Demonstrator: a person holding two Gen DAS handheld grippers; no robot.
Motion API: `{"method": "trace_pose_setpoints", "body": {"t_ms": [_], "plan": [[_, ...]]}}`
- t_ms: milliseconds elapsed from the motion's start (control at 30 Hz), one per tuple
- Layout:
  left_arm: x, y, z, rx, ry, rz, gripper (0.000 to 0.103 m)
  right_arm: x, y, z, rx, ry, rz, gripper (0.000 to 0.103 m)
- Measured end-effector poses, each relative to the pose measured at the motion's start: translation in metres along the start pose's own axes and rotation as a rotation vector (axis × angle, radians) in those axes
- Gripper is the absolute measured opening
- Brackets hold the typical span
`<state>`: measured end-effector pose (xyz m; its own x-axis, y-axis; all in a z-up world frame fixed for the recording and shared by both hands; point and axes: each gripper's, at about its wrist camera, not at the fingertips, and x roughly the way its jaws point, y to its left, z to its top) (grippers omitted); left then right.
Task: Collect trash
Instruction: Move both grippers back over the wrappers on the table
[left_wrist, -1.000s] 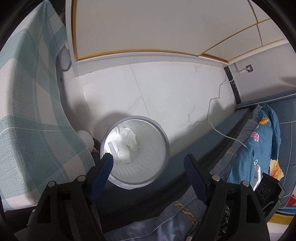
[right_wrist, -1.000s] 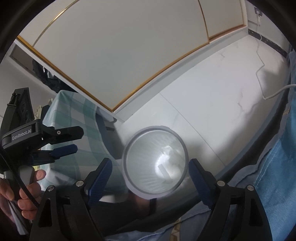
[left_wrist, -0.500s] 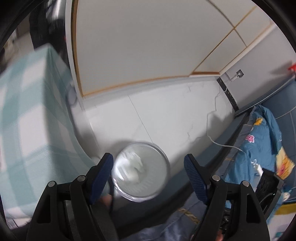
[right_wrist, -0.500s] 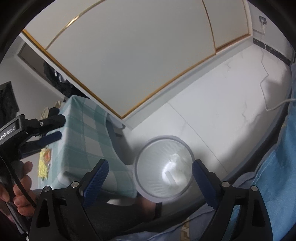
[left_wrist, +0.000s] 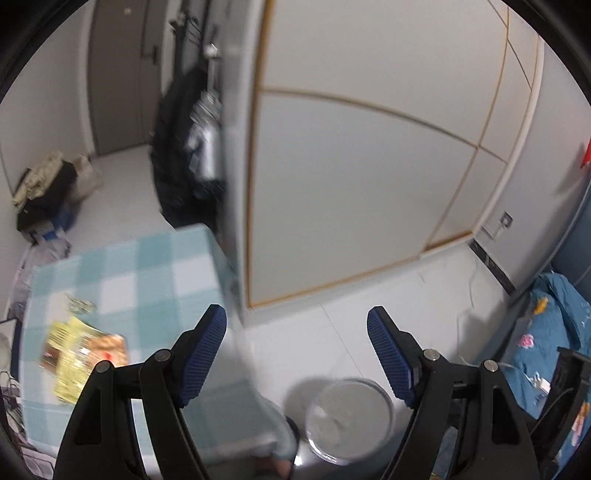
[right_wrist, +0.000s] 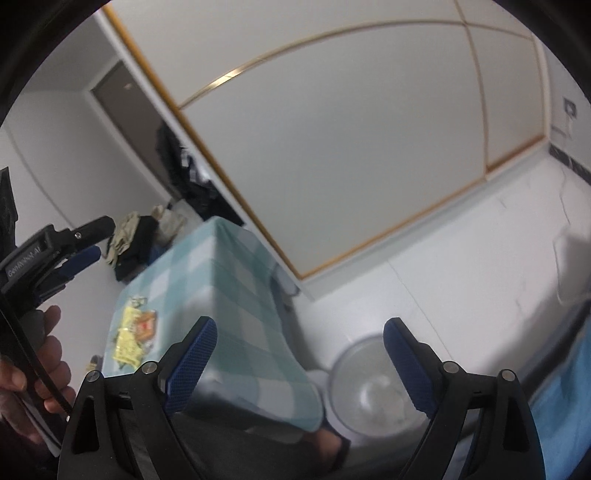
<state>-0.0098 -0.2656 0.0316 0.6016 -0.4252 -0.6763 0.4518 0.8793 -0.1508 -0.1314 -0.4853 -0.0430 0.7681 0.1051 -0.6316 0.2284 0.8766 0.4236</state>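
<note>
Left gripper (left_wrist: 295, 352): black plastic frame, triangular cut-outs in both arms, silver round-head screws at the pivots, fingers faced with ribbed blue pads (left_wrist: 388, 356). Right gripper (right_wrist: 300, 363): same build, same blue ribbed pads (right_wrist: 190, 363), same silver screws. From the right wrist view, the left unit bears a white label, lettering blurred; a black cable crosses the person's hand (right_wrist: 35, 373)

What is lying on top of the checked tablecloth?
On the checked tablecloth lie a yellow wrapper and a smaller scrap behind it. The blur hides their print; the left claw's finger covers the near edge.
</note>
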Motion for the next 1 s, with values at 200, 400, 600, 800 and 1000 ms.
{"method": "trace_pose_setpoints", "body": {"t_ms": [200,400,600,800,1000], "plan": [[-0.025,0.037,0.008,-0.033,-0.099,0.077,0.076,0.003,0.060,0.017,-0.102,-0.054,0.074,0.092],[-0.046,0.083,0.009,-0.066,-0.182,0.159,0.076,0.020,0.124,0.026,-0.190,-0.062,0.158,0.092],[-0.057,0.131,0.005,-0.115,-0.214,0.238,0.076,0.054,0.181,0.023,-0.262,-0.025,0.220,0.092],[-0.056,0.180,-0.008,-0.186,-0.204,0.270,0.076,0.083,0.218,0.012,-0.291,0.042,0.262,0.092],[-0.054,0.214,-0.028,-0.205,-0.181,0.311,0.076,0.105,0.247,0.003,-0.335,0.087,0.262,0.092]]}}
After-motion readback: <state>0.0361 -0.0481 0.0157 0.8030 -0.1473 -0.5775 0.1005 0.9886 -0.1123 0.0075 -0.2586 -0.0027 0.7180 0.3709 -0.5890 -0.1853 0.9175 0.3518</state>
